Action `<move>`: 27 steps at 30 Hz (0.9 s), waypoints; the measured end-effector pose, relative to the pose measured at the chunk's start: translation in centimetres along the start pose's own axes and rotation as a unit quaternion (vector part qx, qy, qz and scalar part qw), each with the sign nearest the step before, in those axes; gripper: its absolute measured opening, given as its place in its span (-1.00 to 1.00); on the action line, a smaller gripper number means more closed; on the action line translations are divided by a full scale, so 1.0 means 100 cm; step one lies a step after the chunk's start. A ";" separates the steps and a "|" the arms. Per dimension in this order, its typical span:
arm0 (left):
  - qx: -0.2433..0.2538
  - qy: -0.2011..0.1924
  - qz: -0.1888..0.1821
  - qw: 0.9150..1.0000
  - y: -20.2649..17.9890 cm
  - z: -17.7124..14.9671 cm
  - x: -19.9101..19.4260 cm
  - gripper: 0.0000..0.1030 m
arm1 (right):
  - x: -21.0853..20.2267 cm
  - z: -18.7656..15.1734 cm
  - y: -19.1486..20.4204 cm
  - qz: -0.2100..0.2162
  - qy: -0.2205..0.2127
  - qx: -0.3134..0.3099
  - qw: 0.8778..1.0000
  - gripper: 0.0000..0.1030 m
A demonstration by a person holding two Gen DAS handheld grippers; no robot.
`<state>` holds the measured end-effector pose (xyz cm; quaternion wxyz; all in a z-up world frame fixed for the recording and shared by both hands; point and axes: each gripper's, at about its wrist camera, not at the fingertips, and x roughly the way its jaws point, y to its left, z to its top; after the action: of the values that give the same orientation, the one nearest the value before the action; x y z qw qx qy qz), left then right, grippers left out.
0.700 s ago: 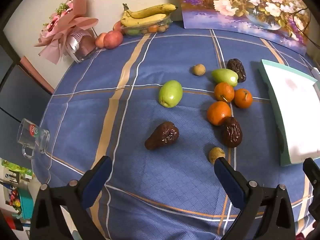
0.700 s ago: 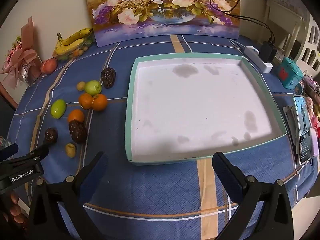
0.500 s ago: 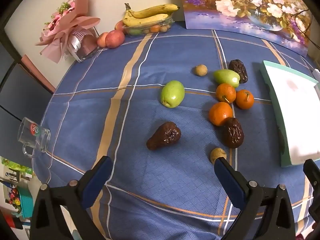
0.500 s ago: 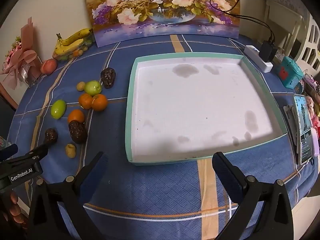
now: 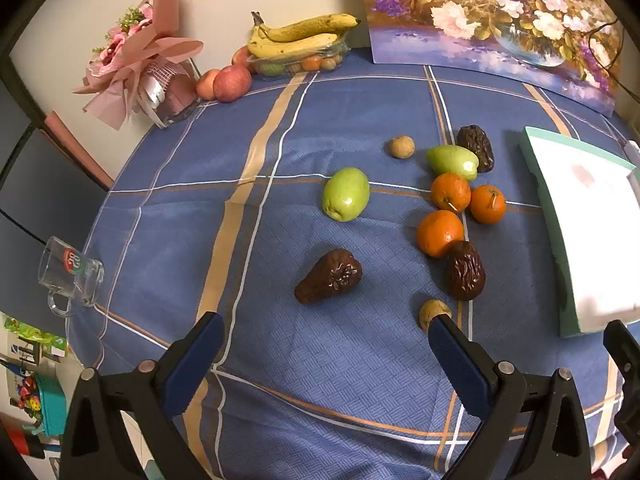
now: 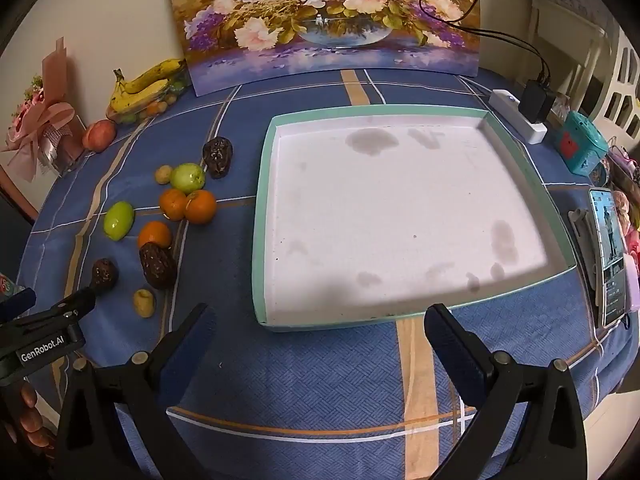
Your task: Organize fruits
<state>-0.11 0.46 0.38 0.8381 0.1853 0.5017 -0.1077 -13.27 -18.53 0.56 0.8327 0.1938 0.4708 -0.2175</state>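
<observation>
Loose fruit lies on the blue checked tablecloth: a dark brown pear-shaped fruit (image 5: 330,276), a green fruit (image 5: 345,194), a second green fruit (image 5: 452,161), three oranges (image 5: 439,233), two dark wrinkled fruits (image 5: 465,270) and two small tan ones (image 5: 433,311). The same group shows left of the tray in the right wrist view (image 6: 166,232). A white tray with a teal rim (image 6: 262,184) lies empty; its edge shows in the left wrist view (image 5: 554,216). My left gripper (image 5: 324,350) is open and empty, just short of the brown pear-shaped fruit. My right gripper (image 6: 320,338) is open and empty before the tray's near rim.
Bananas on a punnet (image 5: 298,42), apples (image 5: 230,82) and a pink bouquet (image 5: 138,60) stand at the back left. A glass mug (image 5: 68,276) sits at the left table edge. A flower painting (image 6: 324,20) leans at the back. A power strip (image 6: 520,120), phone (image 6: 610,252).
The left gripper has drifted slightly, so the fruit sits a little lower and to the right in its view. The right gripper has barely moved. Both stay open.
</observation>
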 end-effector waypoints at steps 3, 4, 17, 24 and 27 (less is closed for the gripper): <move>0.000 0.000 0.000 1.000 0.000 0.000 -0.001 1.00 | 0.000 0.000 0.000 0.000 0.000 0.000 1.000 1.00; 0.000 0.000 0.000 1.000 0.000 0.001 0.000 1.00 | 0.000 0.000 0.000 0.000 0.000 0.000 1.000 1.00; -0.001 0.000 0.000 1.000 0.000 0.002 -0.002 1.00 | 0.000 0.001 0.000 0.001 0.000 0.000 1.000 1.00; -0.002 0.000 0.000 1.000 0.001 0.002 -0.004 1.00 | 0.000 0.000 0.001 0.001 0.000 0.000 1.000 1.00; -0.003 0.000 0.000 1.000 0.002 0.003 -0.005 1.00 | 0.000 0.000 0.001 0.001 0.000 0.000 1.000 1.00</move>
<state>-0.02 0.53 1.00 0.8386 0.1825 0.5022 -0.1060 -13.19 -18.50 0.53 0.8326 0.1943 0.4710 -0.2171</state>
